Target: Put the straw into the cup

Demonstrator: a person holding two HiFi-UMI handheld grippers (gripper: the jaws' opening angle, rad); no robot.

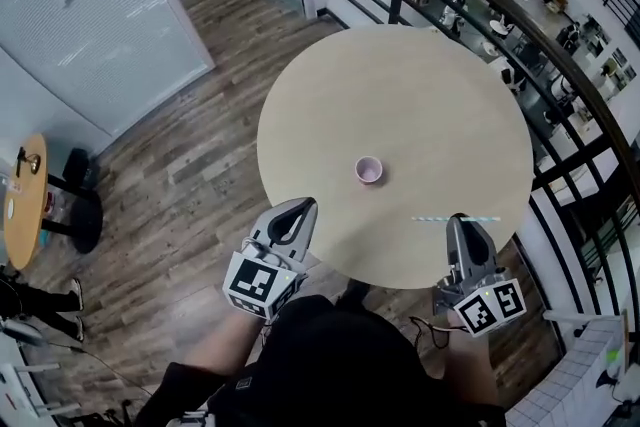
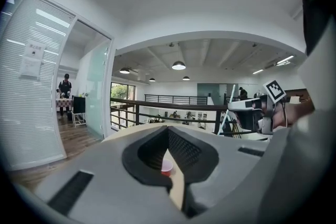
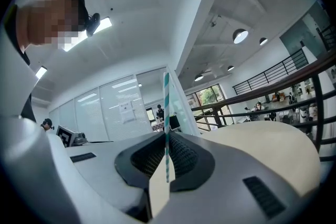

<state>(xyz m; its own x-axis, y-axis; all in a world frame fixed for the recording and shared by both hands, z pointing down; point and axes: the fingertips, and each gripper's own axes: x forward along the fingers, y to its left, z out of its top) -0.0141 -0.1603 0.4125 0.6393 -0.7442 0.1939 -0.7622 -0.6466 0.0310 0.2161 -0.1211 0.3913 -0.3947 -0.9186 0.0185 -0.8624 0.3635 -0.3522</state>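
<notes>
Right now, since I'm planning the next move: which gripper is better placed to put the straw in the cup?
Right. The right gripper is shut on the straw, with the cup ahead of it; the left gripper is shut and empty.

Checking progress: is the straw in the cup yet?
Out. The straw is clamped in the right gripper, apart from the cup.

Round beige table (image 1: 400,105) beside black railing (image 1: 520,25), on wood-plank floor (image 1: 190,185).
</notes>
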